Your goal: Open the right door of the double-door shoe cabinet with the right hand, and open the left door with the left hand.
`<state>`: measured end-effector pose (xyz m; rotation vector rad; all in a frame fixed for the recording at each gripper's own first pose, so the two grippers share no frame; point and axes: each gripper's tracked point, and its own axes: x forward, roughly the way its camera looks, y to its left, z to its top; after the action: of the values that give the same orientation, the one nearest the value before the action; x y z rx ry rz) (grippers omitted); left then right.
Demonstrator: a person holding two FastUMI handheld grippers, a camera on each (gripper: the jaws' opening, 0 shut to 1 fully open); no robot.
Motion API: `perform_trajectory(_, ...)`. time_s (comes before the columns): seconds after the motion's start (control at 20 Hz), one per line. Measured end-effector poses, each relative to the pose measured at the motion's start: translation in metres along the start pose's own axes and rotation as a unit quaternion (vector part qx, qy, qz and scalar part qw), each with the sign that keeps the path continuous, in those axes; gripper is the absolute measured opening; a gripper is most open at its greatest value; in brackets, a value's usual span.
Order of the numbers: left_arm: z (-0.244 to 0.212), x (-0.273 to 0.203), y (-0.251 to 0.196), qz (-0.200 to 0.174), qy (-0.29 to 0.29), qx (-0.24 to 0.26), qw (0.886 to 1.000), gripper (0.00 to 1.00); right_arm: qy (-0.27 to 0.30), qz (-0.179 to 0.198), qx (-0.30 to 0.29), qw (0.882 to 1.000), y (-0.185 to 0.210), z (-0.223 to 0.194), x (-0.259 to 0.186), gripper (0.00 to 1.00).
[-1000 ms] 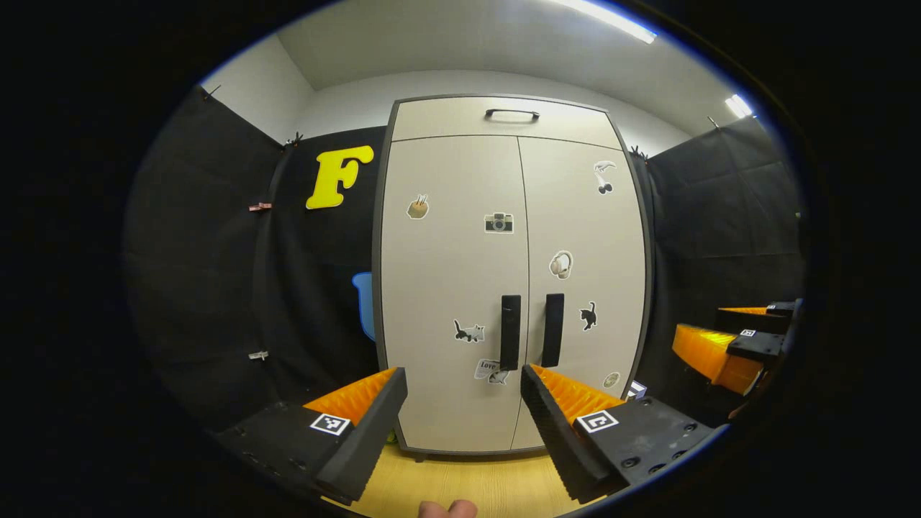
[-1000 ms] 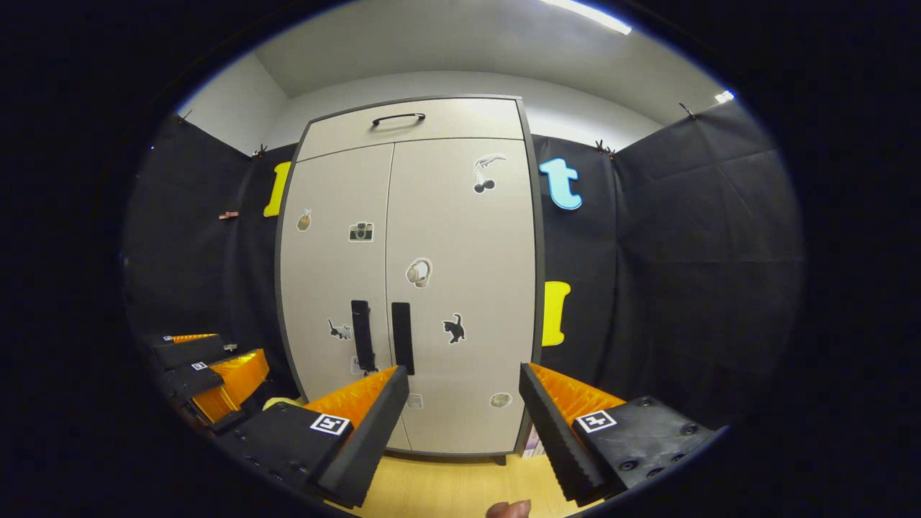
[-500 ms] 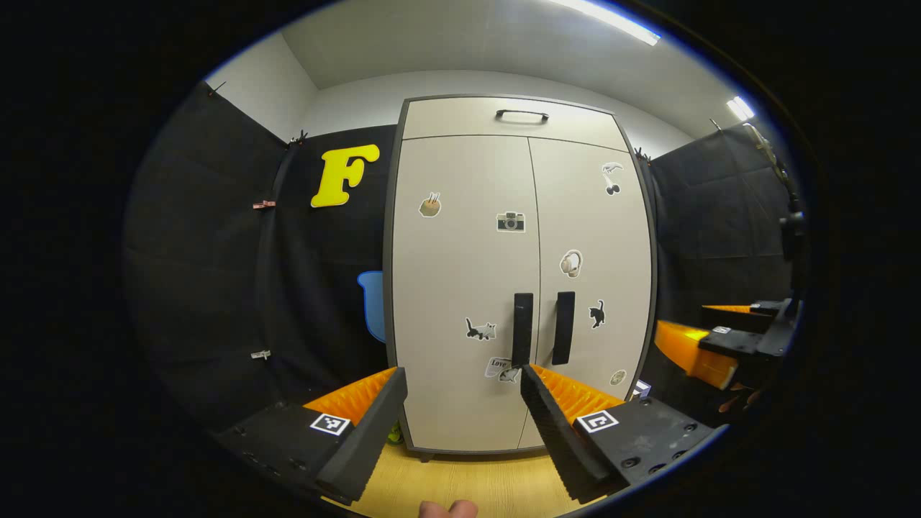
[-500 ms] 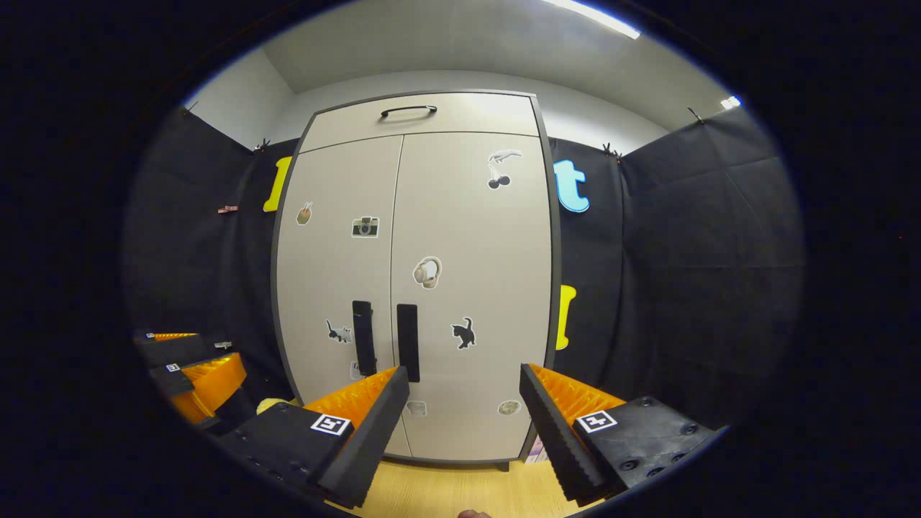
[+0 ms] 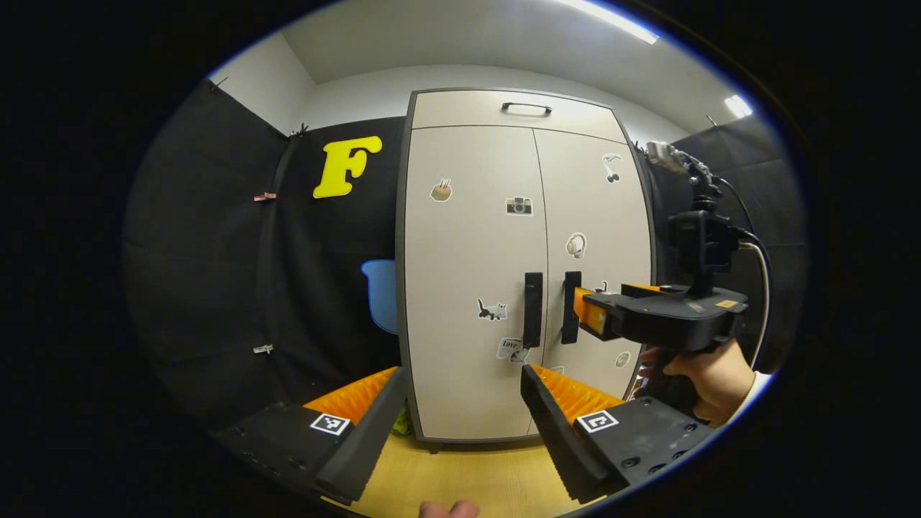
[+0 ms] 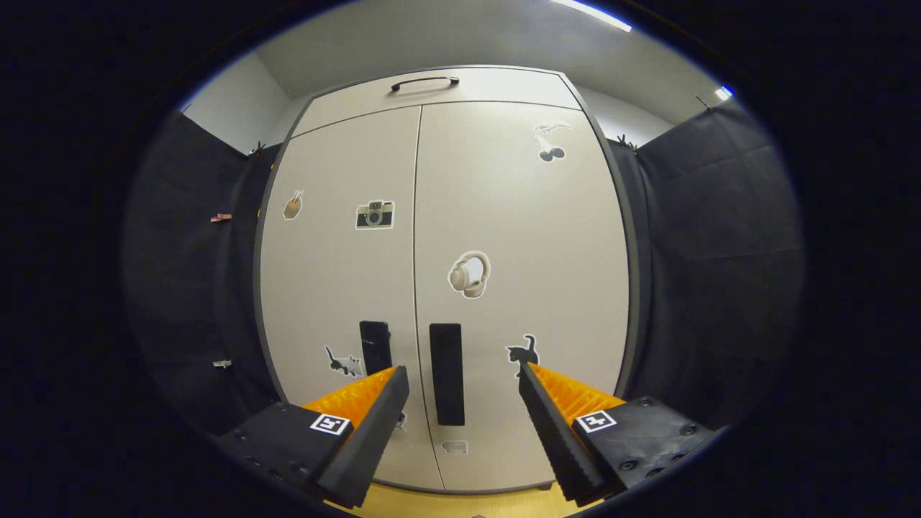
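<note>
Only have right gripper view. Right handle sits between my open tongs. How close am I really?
Observer: In the left gripper view, the right tongs have their tips right at the right handle. Contact I cannot tell.
Operator: Height okay?
Observer: The tips line up with about the middle of that handle.
Operator: And the left side?
Observer: The left tongs are open and back from the cabinet. In their own view the left handle sits just above the right finger's tip.
</note>
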<state>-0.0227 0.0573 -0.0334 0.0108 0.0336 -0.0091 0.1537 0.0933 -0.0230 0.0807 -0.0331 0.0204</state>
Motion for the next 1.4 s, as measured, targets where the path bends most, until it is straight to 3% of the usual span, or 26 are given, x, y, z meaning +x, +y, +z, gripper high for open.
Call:
perform_trajectory(0.15,-0.003,-0.001,0.01,0.006,0.0,-0.007,1.0,0.98,-0.004,-0.008,0.002,1.0,0.003,-0.007,0.028,0.97)
perform_trajectory(0.3,-0.006,-0.002,0.02,0.012,0.003,-0.007,1.0,0.98,0.01,-0.017,0.006,1.0,0.006,-0.024,0.054,0.87)
perform_trajectory(0.4,-0.009,-0.002,0.027,0.018,0.006,-0.006,1.0,0.98,0.028,-0.023,-0.002,0.999,0.006,-0.041,0.063,0.73)
perform_trajectory(0.45,-0.011,-0.002,0.03,0.02,0.008,-0.006,1.0,0.98,0.035,-0.023,-0.007,0.999,0.008,-0.048,0.066,0.57)
perform_trajectory(0.55,-0.014,-0.004,0.037,0.026,0.011,-0.007,1.0,0.98,0.036,-0.026,-0.015,0.999,0.01,-0.049,0.064,0.4)
perform_trajectory(0.65,-0.02,-0.005,0.04,0.03,0.017,-0.009,0.999,0.98,0.042,-0.037,-0.026,0.998,0.01,-0.052,0.067,0.33)
perform_trajectory(0.7,-0.022,-0.005,0.041,0.031,0.021,-0.011,0.999,0.98,0.045,-0.034,-0.025,0.998,0.01,-0.054,0.069,0.34)
perform_trajectory(0.75,-0.022,-0.006,0.04,0.031,0.023,-0.012,0.999,0.98,0.046,-0.029,-0.015,0.998,0.01,-0.051,0.068,0.28)
perform_trajectory(0.9,-0.017,-0.008,0.039,0.031,0.017,-0.01,0.999,0.98,0.052,-0.026,-0.015,0.998,0.009,-0.052,0.068,0.28)
perform_trajectory(1.1,-0.013,-0.02,0.028,0.029,0.015,-0.007,0.999,0.98,0.06,-0.014,-0.006,0.998,0.008,-0.051,0.058,0.16)
perform_trajectory(1.4,-0.005,-0.038,0.013,0.038,0.009,-0.006,0.999,0.98,0.051,0.008,0.022,0.998,-0.002,-0.037,0.031,0.16)
